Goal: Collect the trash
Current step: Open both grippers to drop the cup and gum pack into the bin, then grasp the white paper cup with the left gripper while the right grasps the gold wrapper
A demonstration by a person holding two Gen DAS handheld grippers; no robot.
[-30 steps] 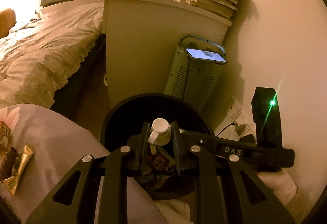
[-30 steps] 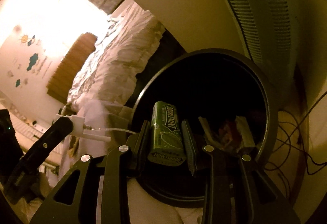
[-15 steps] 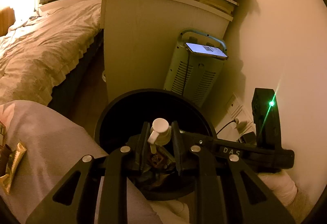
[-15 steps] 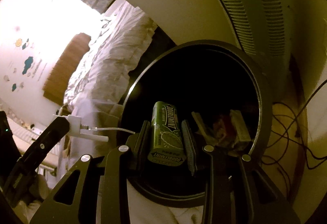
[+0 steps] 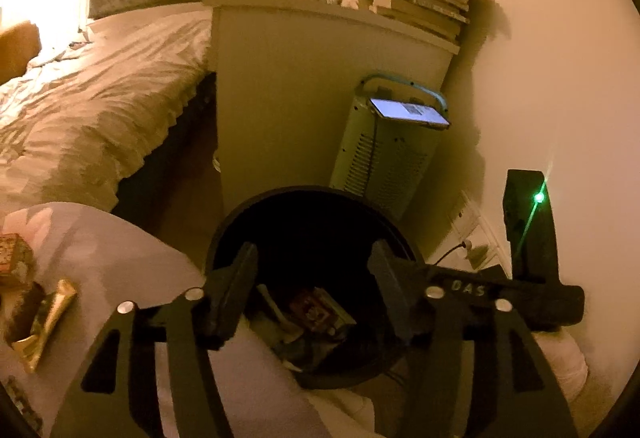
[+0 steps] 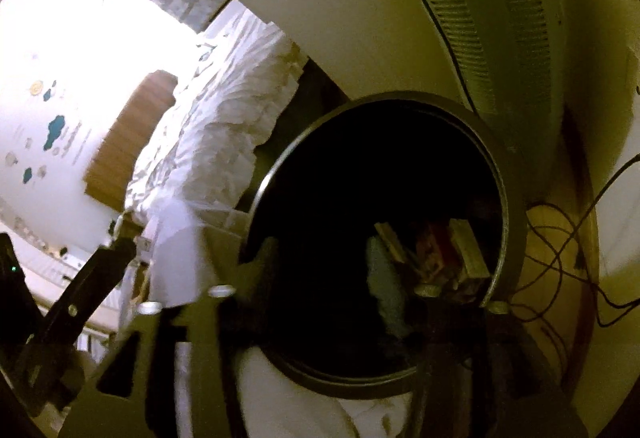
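Above black bin, near bedside: we see left tool and right tool opening, nothing between. Trash lies inside bin. Drop step; next, we judge, fetch gold wrapper, near left.

The bin sits at lower centre, wrappers inside; heater behind it, bed at left.
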